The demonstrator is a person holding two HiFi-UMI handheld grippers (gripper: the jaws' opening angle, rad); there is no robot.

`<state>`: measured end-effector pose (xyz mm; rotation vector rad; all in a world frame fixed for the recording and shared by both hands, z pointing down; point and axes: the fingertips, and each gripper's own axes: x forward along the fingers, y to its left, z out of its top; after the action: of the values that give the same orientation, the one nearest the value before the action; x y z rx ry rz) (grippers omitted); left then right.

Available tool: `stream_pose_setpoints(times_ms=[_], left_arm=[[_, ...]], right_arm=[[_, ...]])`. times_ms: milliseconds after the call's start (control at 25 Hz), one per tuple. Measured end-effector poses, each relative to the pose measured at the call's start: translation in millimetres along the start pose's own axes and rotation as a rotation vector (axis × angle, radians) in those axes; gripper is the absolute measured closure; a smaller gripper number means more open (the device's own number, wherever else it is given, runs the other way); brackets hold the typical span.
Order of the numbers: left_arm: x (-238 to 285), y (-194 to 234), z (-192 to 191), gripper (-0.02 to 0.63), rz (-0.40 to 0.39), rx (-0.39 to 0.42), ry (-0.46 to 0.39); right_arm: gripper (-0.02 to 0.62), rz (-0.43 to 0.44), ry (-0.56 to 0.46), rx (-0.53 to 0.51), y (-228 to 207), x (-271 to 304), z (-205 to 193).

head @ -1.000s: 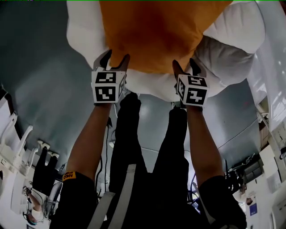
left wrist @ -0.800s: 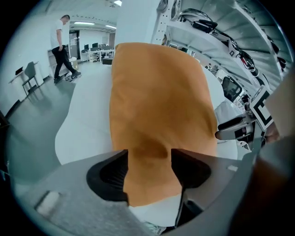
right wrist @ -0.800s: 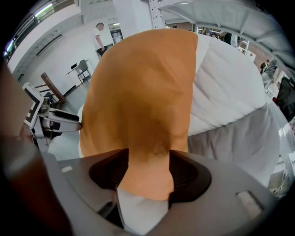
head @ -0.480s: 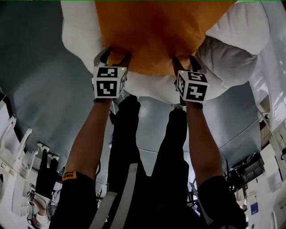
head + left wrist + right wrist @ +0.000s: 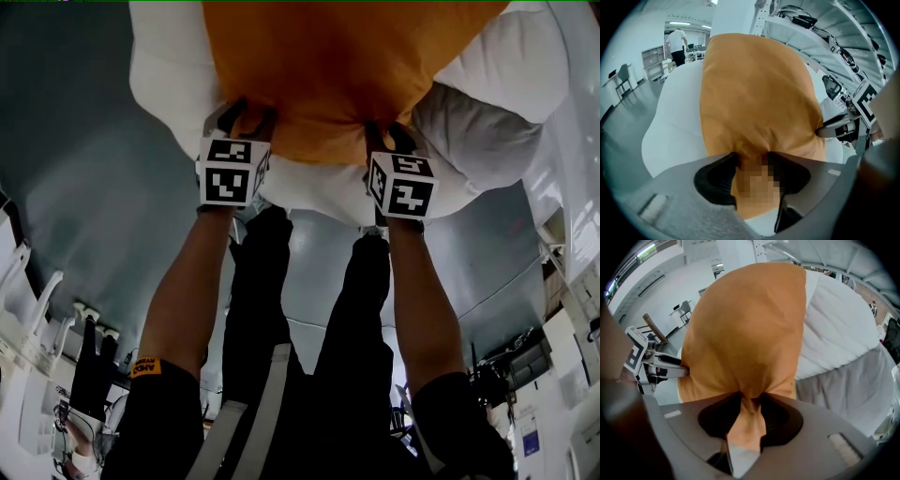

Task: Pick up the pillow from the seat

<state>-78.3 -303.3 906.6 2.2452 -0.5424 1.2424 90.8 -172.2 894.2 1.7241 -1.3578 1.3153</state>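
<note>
Gaping a second ago, our left tool point(image 5: 242, 112) and right tool point(image 5: 388, 137) have just been closing, now pinching the near edge of the orange pillow point(image 5: 347, 66); the head view is cropping its far side.

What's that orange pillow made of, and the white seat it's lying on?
Orange pillow: probably soft, matte woven cloth over loose filling; it bunches into creases where it is pinched. White seat: puffy padded upholstery with stitched ribs, matte; cloth or faux leather, hard to tell.

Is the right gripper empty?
No, the right gripper has just been closing its jaws and now pinches a fold of the orange pillow.
</note>
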Motion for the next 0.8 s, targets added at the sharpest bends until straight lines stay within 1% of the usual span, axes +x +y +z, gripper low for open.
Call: stream_pose_setpoints(times_ms=[240,440,520,800], left_arm=[[1,0,4,0.465,0.014,0.012,0.003],[-6,-6,7,0.563,0.026,0.016,0.002],[-11,-10,12,0.592,0.033,0.011,-0.001],[-53,-17,25,0.600,0.050,-0.035,-0.023]], right_arm=[[0.536,-0.001,-0.014,0.013,3,-1,4],[0.568,0.011,-0.017,0.021,8,-10,4],[0.576,0.019,-0.017,0.023,8,-16,7],[0.584,0.042,-0.021,0.015,21,-52,18]])
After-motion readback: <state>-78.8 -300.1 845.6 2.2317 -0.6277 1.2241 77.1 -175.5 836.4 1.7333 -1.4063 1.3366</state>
